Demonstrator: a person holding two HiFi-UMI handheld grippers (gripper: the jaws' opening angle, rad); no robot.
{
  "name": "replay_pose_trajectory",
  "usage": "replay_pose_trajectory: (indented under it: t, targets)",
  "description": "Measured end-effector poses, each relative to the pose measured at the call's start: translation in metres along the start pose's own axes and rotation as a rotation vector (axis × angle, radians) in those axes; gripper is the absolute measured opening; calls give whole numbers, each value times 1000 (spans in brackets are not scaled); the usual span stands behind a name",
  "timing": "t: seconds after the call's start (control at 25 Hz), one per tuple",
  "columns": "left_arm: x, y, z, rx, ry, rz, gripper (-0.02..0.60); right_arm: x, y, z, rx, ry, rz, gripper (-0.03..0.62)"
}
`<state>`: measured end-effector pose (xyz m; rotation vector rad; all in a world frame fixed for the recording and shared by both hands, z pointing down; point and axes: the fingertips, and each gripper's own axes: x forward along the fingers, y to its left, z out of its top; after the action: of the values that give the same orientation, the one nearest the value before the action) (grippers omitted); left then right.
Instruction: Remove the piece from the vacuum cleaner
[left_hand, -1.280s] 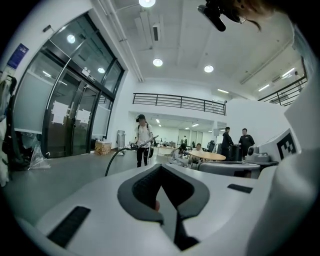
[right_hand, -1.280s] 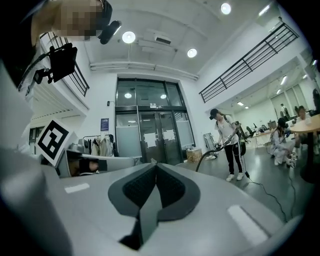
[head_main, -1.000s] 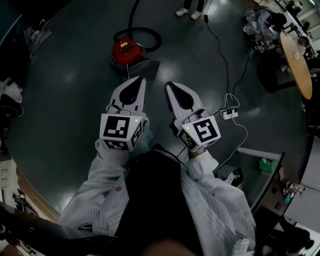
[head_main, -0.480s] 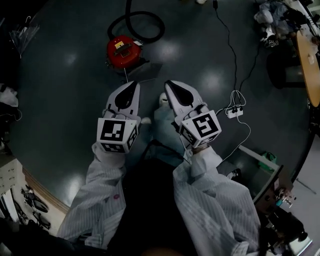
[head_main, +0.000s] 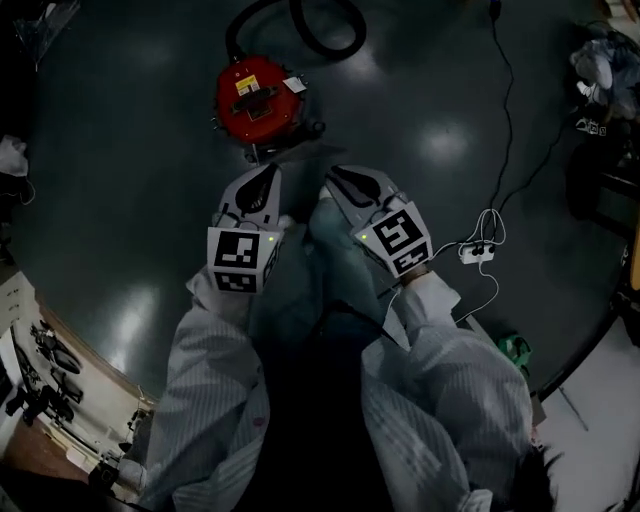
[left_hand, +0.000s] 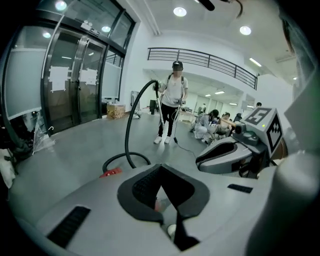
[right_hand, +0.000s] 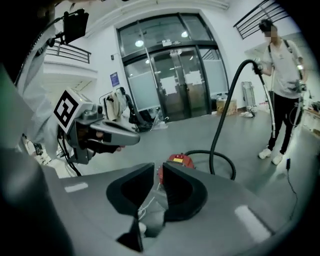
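The left tongs, mid-frame in the head view, are clenched tight on nothing; beside them the right tongs have just been easing their jaws open to a narrow, empty slit. Just beyond both tips, upper centre, the round red vacuum cleaner stands untouched on the dark floor. Its black hose loops off the top edge, and a person farther back holds the far end.

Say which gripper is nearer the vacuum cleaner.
Left. The left gripper points straight at the vacuum cleaner; the right gripper, its empty jaws just opening, sits off to its right.
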<state>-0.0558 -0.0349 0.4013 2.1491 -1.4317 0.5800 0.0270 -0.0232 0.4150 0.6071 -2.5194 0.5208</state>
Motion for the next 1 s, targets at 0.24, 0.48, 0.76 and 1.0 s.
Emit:
replay_pose_trajectory:
  t: [0.24,0.48,0.76,1.0]
  targets:
    - [106,57,-77,12,118,-48,5,111,-66,-87,-67,123,87,39]
    - [175,95,-164,-20,261,-110,6,185,-95,-177,-141,261,210,133]
    - [226,118,-200,131,348,-172,104,230,-106,-238,-423,433,319,198]
    - [238,127,-224,110,371,-150,110,250,-98,-264,-531,512,436,201]
